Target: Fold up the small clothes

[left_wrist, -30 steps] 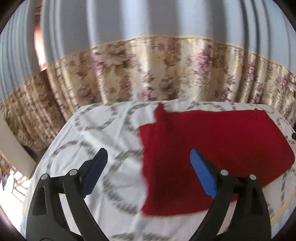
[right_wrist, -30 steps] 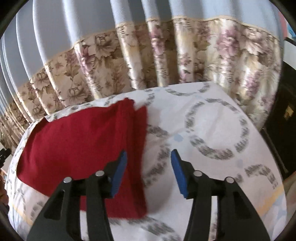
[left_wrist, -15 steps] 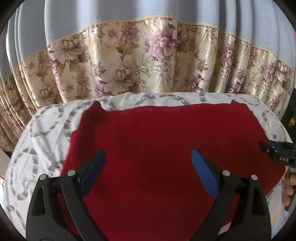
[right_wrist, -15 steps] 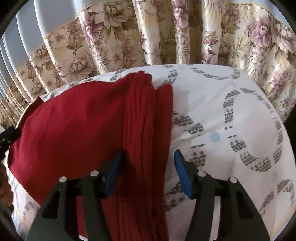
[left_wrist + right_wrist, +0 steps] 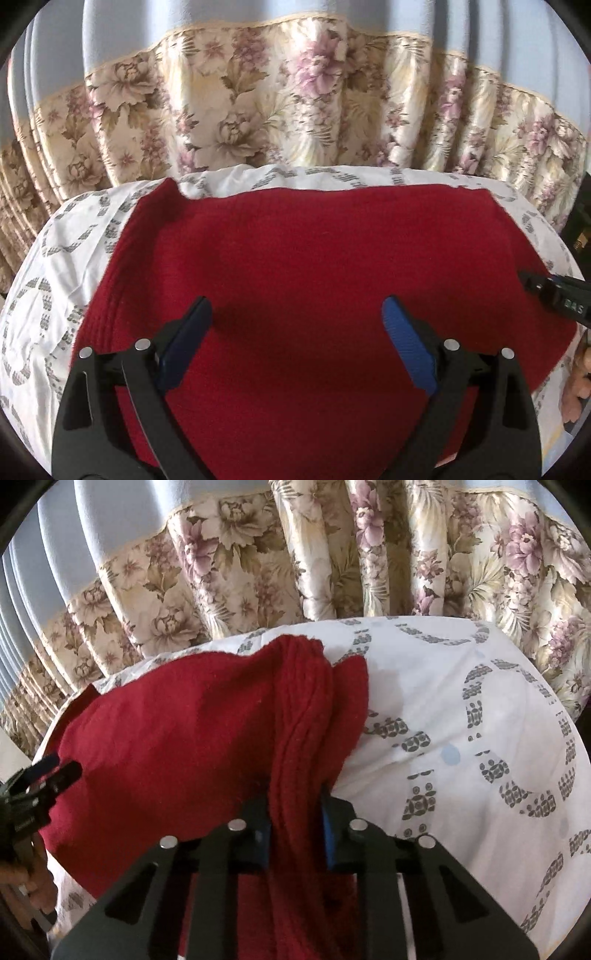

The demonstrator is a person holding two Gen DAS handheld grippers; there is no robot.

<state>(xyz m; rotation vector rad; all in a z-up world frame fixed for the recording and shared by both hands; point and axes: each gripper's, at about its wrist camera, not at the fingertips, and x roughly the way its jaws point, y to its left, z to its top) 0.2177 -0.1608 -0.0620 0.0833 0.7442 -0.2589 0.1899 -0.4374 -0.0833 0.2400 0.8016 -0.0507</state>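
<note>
At the bottom centre of the right wrist view, the right gripper (image 5: 295, 834) has just been closing, and its blue fingers (image 5: 327, 834) now pinch a bunched ridge of the red knit garment (image 5: 177, 731); half a second ago the same ribbed edge merely ran between the parted fingers. That pinch suggests the right side is secured for lifting or carrying over, so the fold looks about to begin rather than finished. Low in the left wrist view, the left gripper (image 5: 297, 339) hangs over the middle of the cloth with its fingers (image 5: 406, 350) spread wide and nothing between them; a second ago it looked at the garment's left edge and bare bedding, so it has swung across over the red fabric. The garment lies spread on a white bed cover (image 5: 461, 720) printed with grey rings, filling the centre of the left view and the left half of the right view. Beyond it, across the top of both views, hangs a floral curtain (image 5: 295, 110). Nothing lies on the cloth; only the left gripper itself, hovering above it, could hinder a fold carried leftward.
</note>
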